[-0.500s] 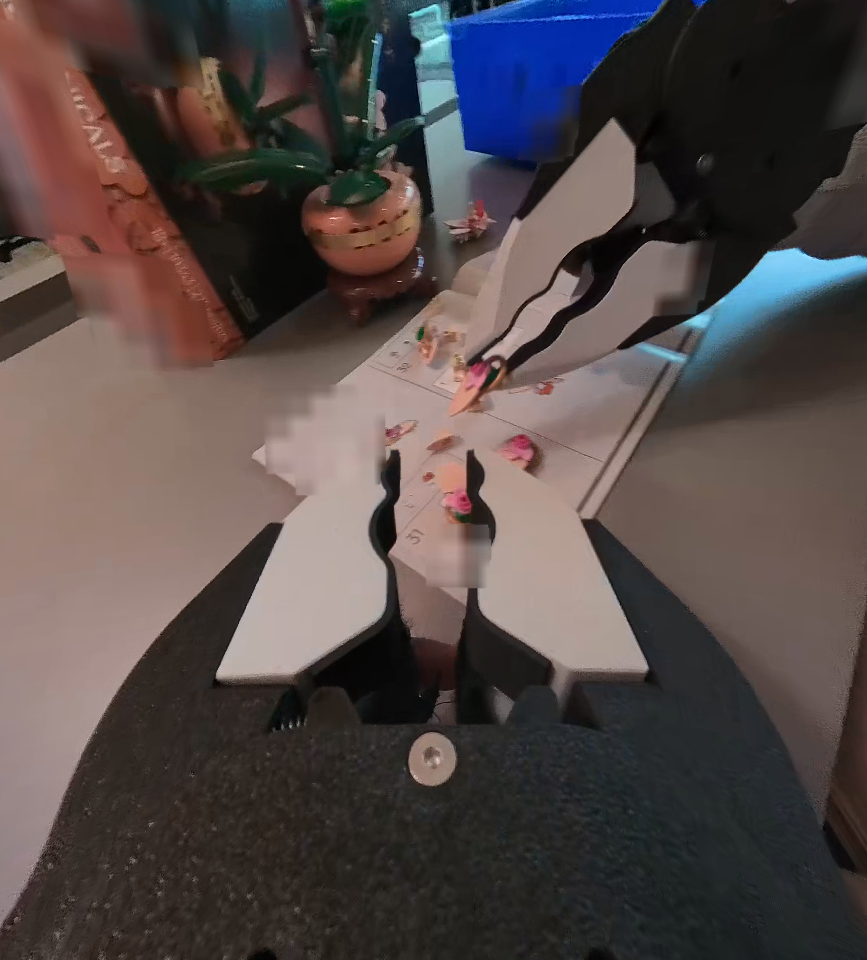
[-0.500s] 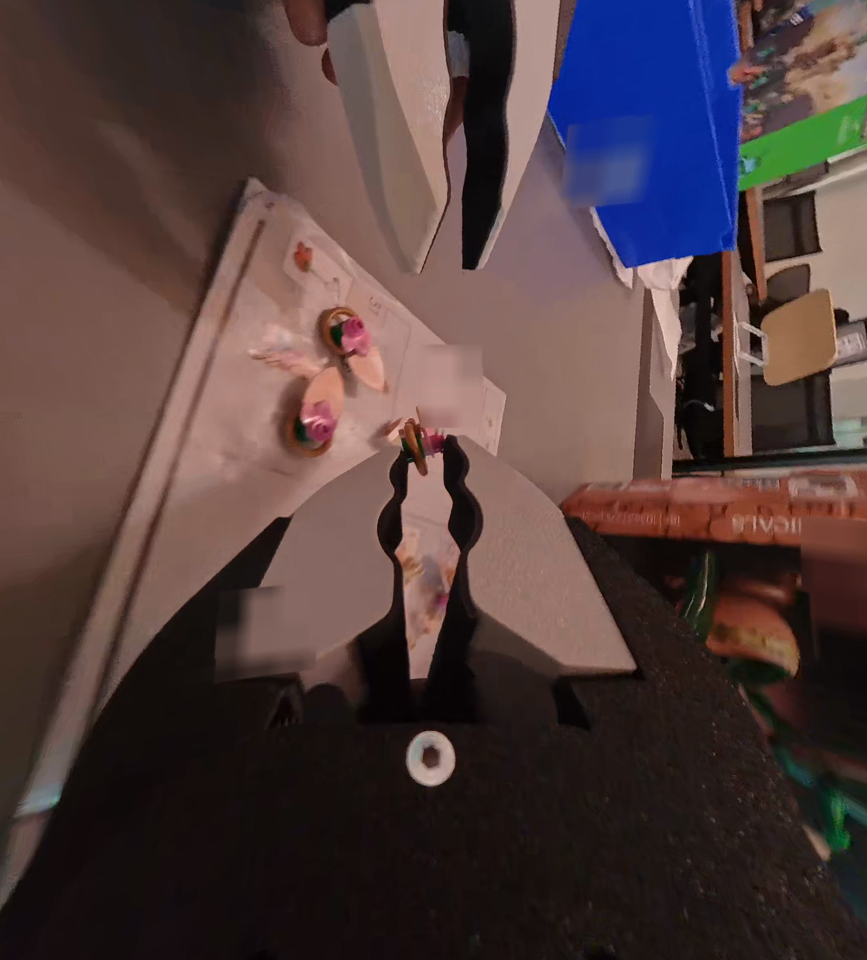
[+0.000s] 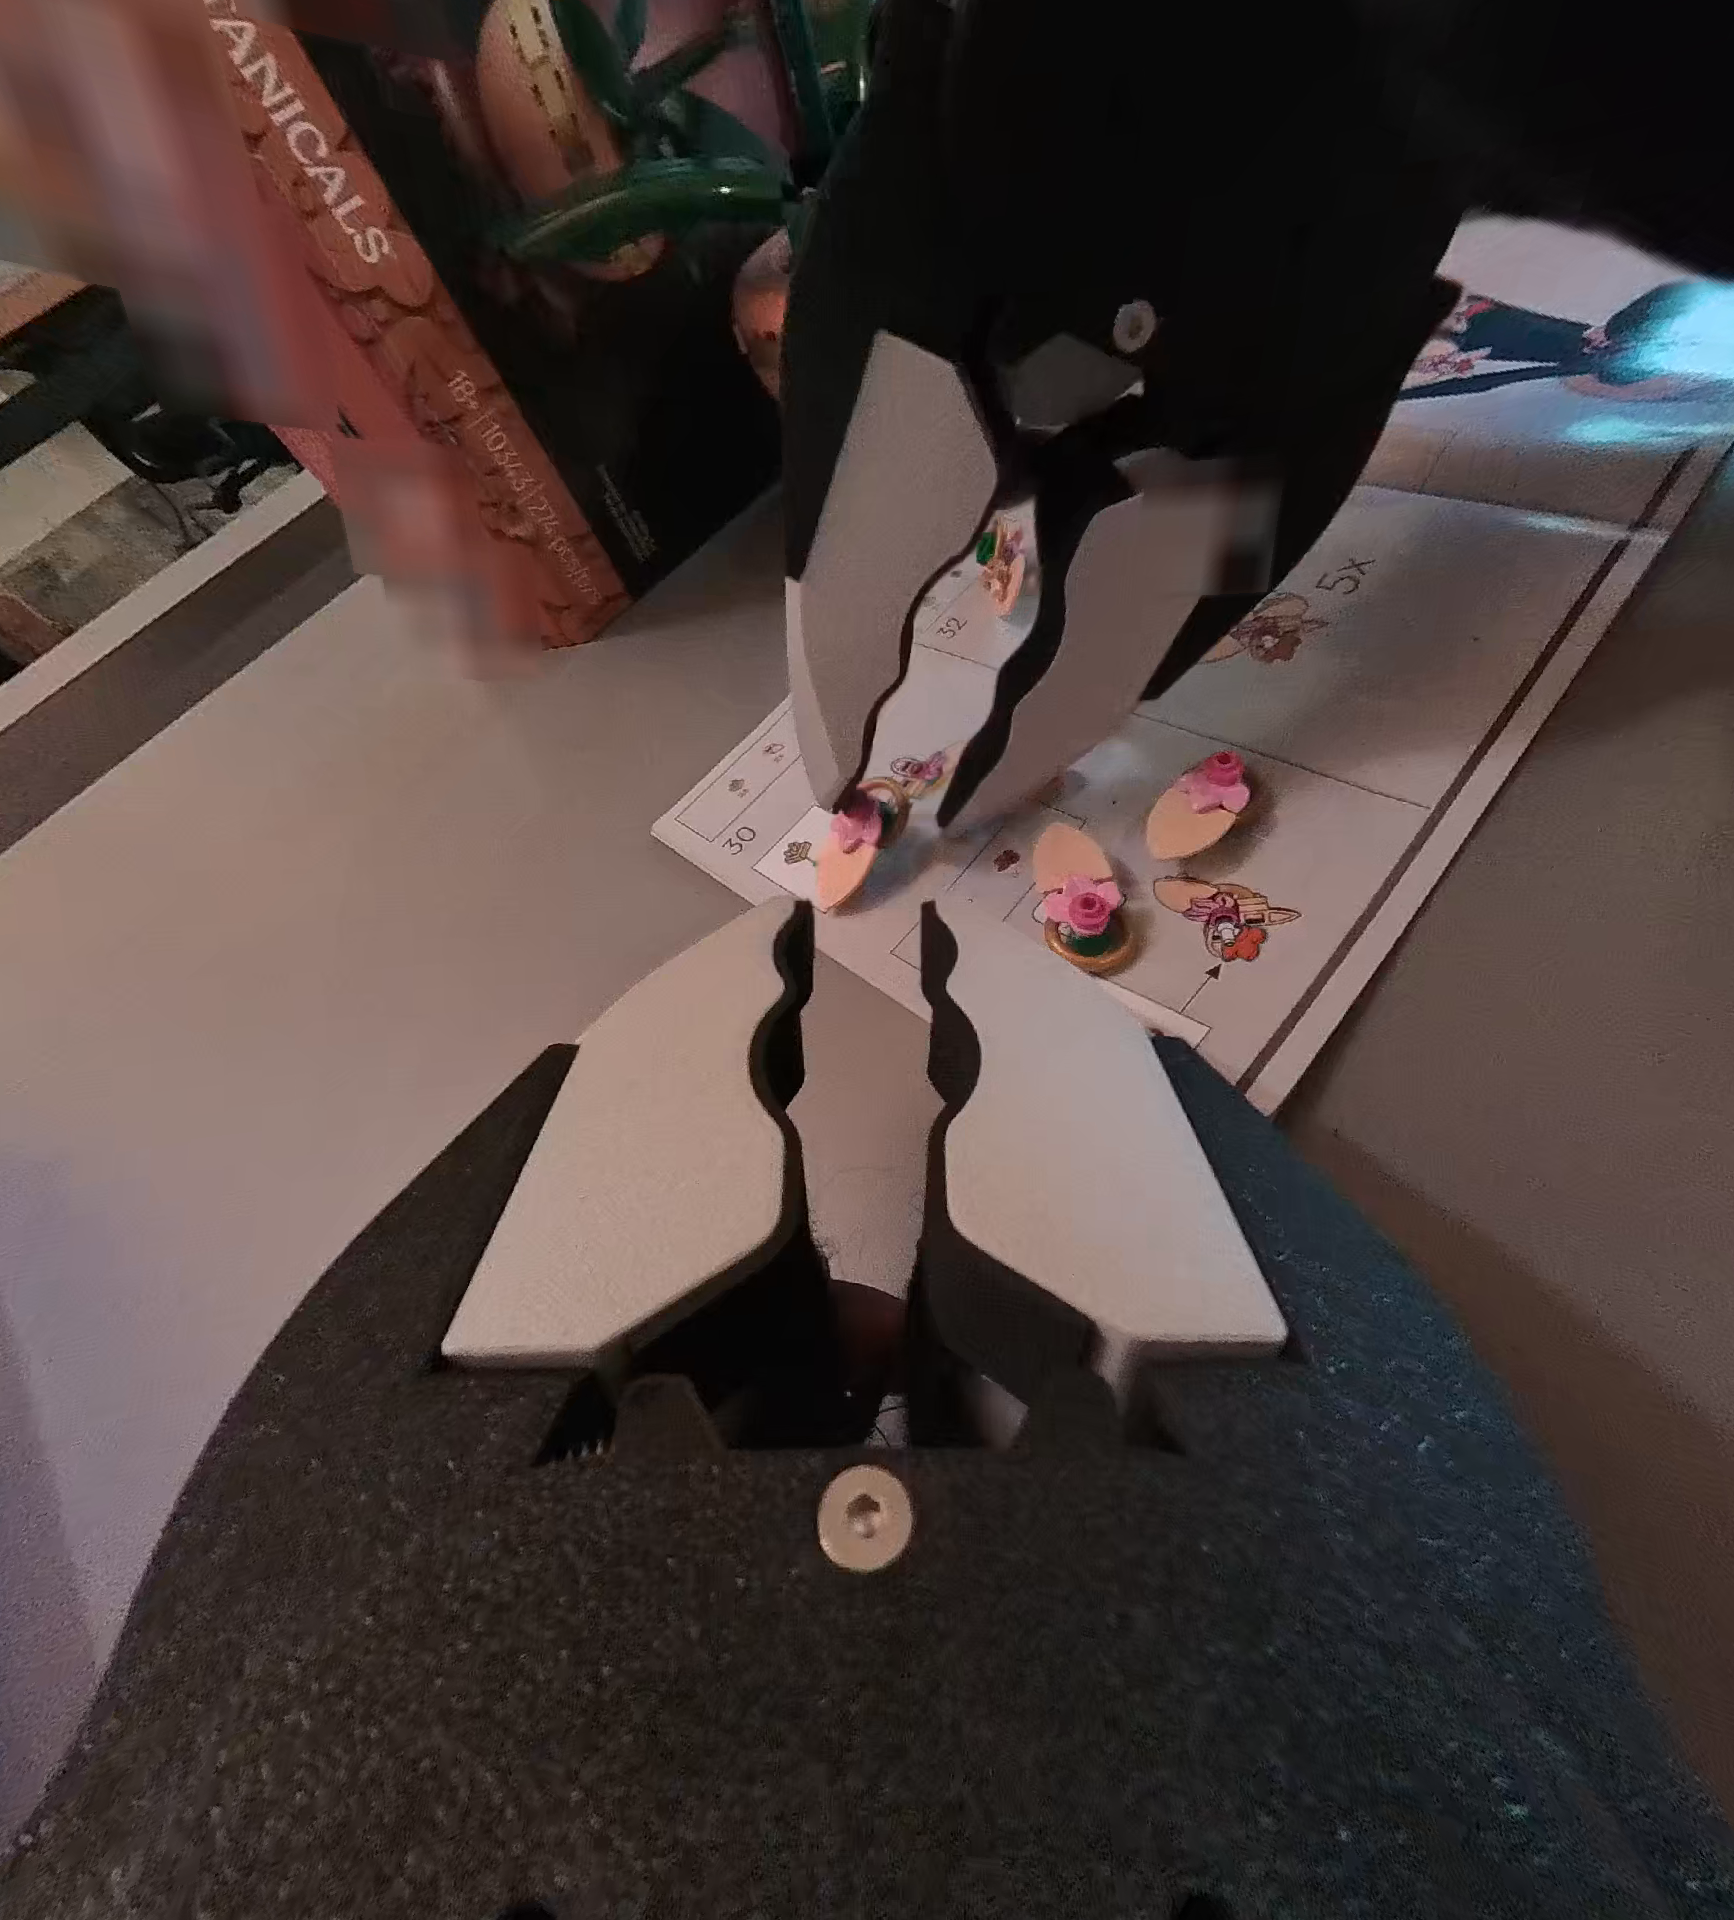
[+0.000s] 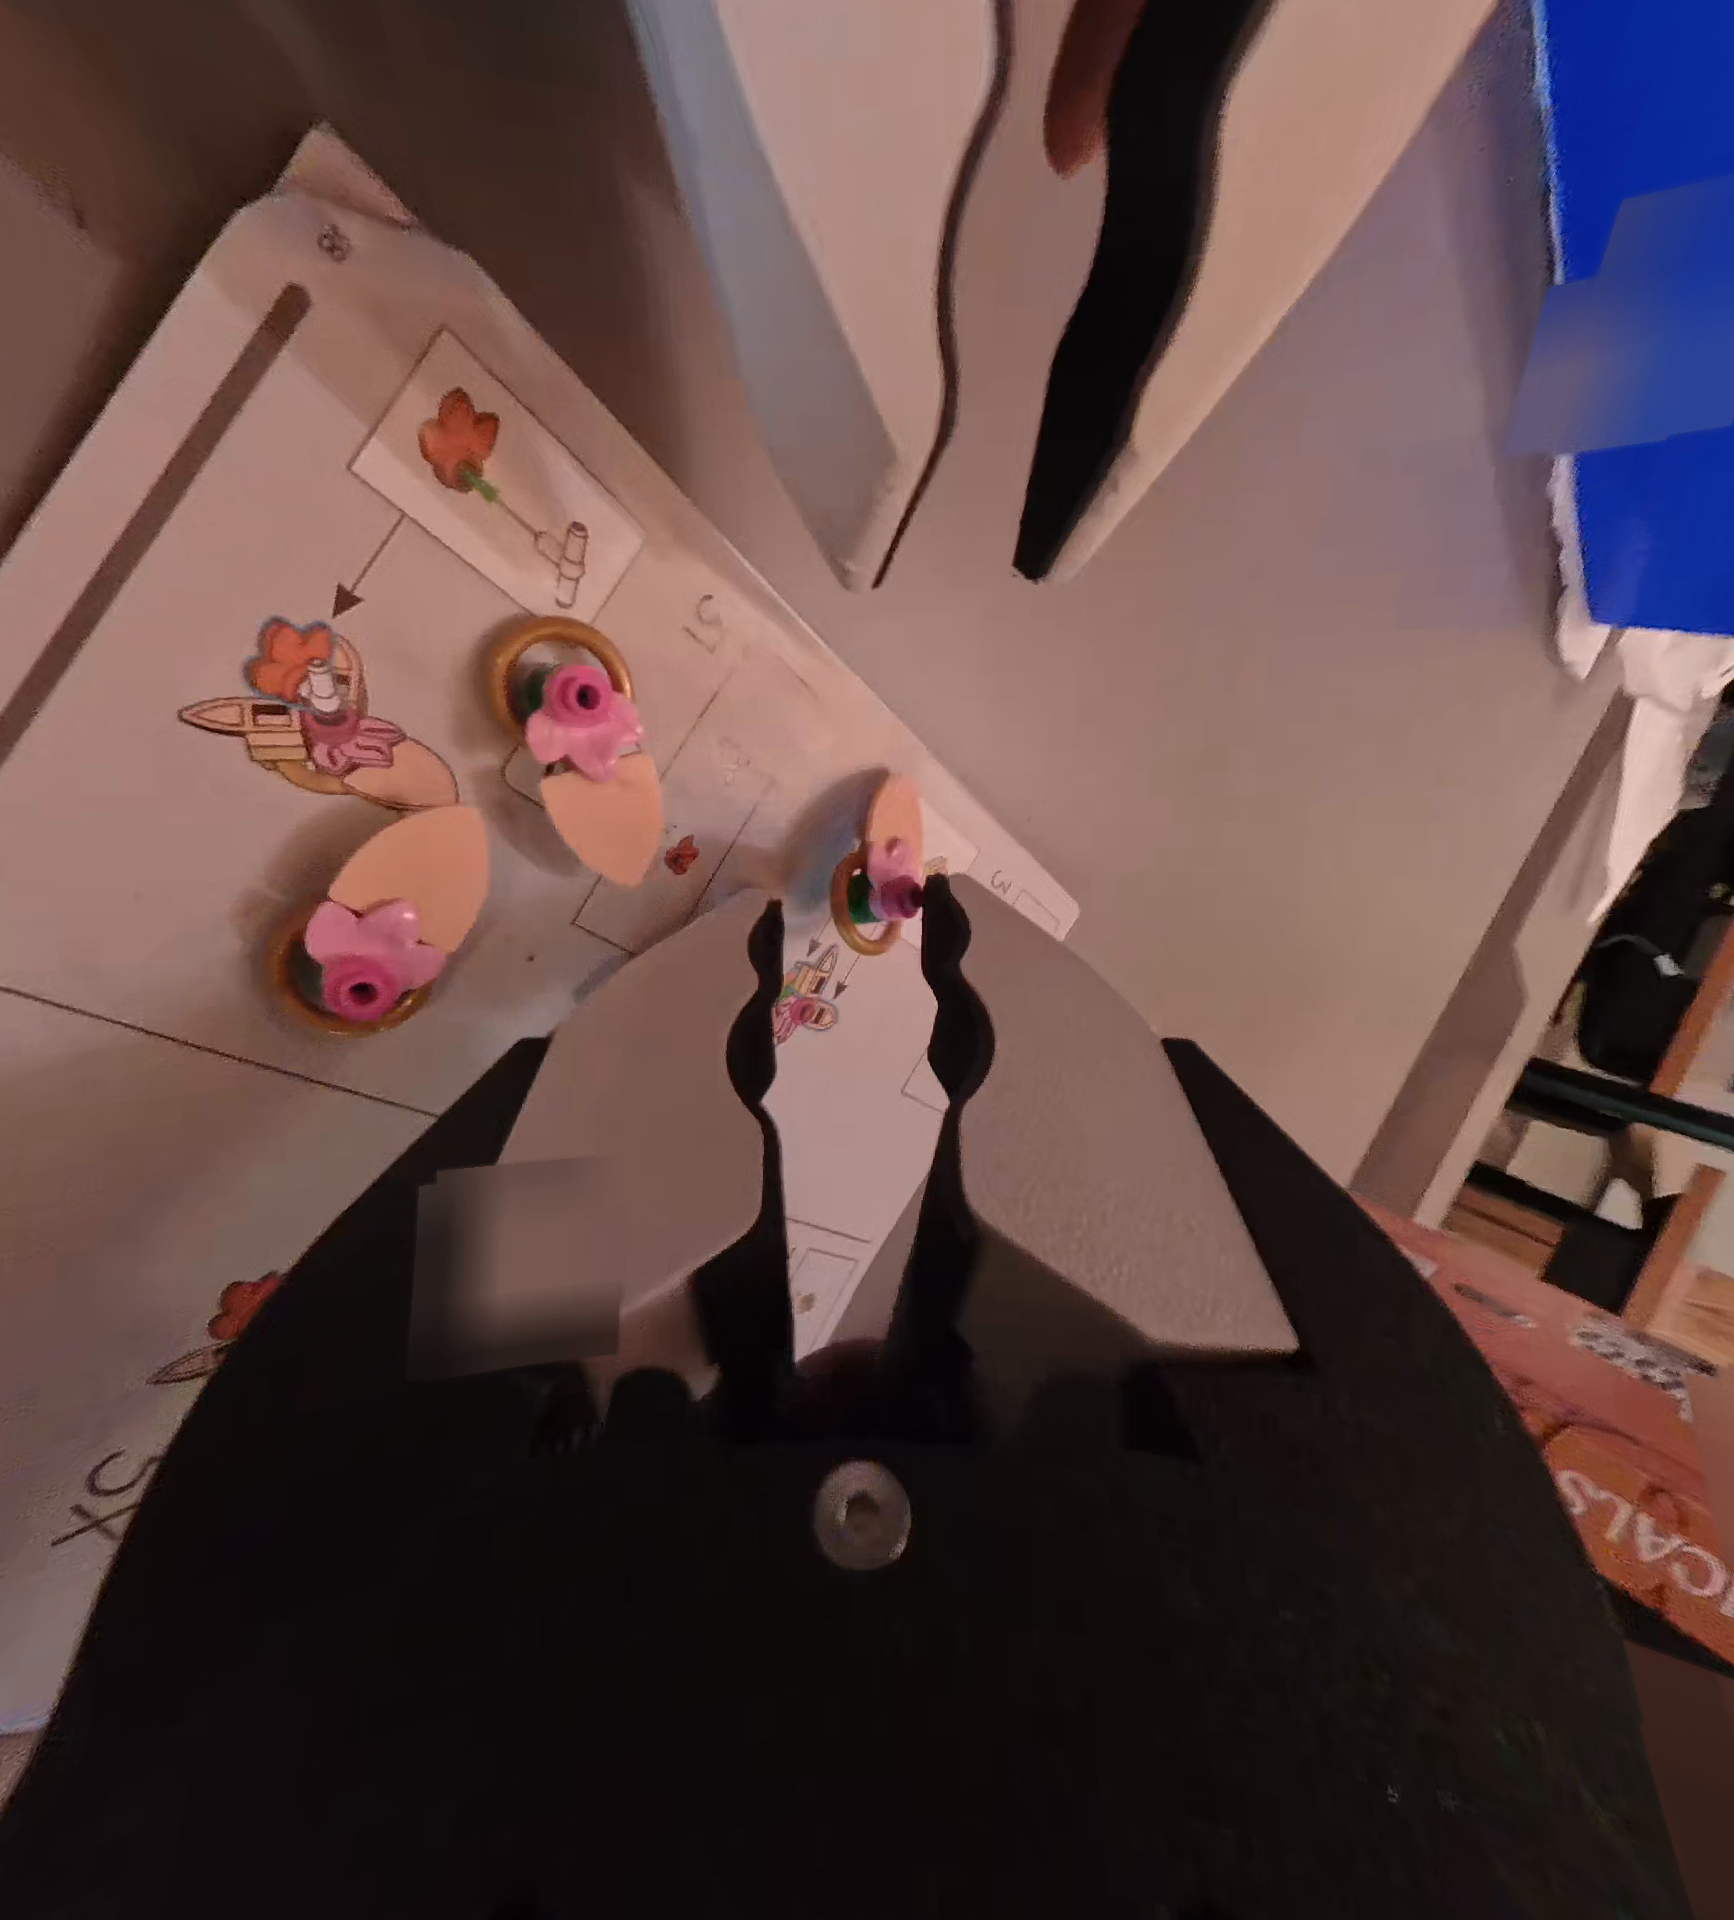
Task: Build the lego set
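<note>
Lego flower pieces lie on the open instruction booklet on the grey table: three small builds, each a tan petal with a pink blossom and a gold ring. Two rest flat on the page, near each other. The third stands tilted at the booklet's corner, touching one fingertip of the right gripper, whose fingers are spread with nothing clamped between them. The right gripper comes down steeply from above. The left gripper lies low just before the booklet's corner, fingers apart and empty. Behind stand a pink-and-black box and, in the right wrist view, a blue bin.
</note>
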Demonstrator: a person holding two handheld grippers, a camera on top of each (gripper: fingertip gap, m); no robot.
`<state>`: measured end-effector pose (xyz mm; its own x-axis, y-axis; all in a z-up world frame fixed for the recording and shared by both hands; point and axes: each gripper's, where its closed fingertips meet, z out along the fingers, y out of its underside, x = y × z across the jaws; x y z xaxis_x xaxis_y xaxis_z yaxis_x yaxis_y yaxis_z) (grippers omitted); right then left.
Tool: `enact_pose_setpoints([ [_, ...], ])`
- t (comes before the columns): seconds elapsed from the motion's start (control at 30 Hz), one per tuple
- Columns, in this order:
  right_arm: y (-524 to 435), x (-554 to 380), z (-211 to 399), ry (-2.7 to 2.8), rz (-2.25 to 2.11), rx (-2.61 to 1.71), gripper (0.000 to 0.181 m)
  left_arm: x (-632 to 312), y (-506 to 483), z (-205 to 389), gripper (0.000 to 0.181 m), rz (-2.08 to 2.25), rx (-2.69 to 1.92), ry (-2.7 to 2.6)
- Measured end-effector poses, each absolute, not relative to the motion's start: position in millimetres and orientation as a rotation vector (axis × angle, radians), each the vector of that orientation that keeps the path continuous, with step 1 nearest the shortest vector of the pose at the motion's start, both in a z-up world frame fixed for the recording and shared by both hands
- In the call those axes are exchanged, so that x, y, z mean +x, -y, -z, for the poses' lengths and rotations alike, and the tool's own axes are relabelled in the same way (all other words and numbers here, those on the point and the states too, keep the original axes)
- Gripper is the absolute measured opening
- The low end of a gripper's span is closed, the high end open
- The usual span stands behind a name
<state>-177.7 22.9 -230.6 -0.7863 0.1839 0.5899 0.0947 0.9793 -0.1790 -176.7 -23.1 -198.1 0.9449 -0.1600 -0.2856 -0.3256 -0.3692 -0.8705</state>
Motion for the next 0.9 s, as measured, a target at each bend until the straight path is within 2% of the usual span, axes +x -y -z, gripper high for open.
enact_pose_setpoints([
  [0.03,-23,-176,230,2.487,-0.198,-0.219,0.028,-175,23,198,0.02,-0.179,-1.955,-0.359],
  [0.13,-25,-171,224,2.506,-0.258,-0.282,0.035,-173,22,198,0.02,-0.176,-1.951,-0.374],
  [0.23,-28,-161,209,2.495,-0.424,-0.448,0.033,-174,22,199,0.02,-0.185,-1.952,-0.372],
  [0.4,-71,-128,168,2.205,-0.76,-0.981,0.028,-180,21,193,0.02,-0.224,-1.917,-0.334],
  [0.57,-122,-84,186,1.852,-0.884,-1.502,0.03,-203,17,171,0.019,-0.277,-1.784,-0.149],
  [0.73,-117,-94,203,1.825,-0.875,-1.514,0.023,-197,10,160,0.019,-0.162,-1.731,-0.103],
  [0.9,-120,-114,221,2.067,-0.607,-1.303,0.019,-181,5,166,0.019,-0.245,-1.771,-0.265],
])
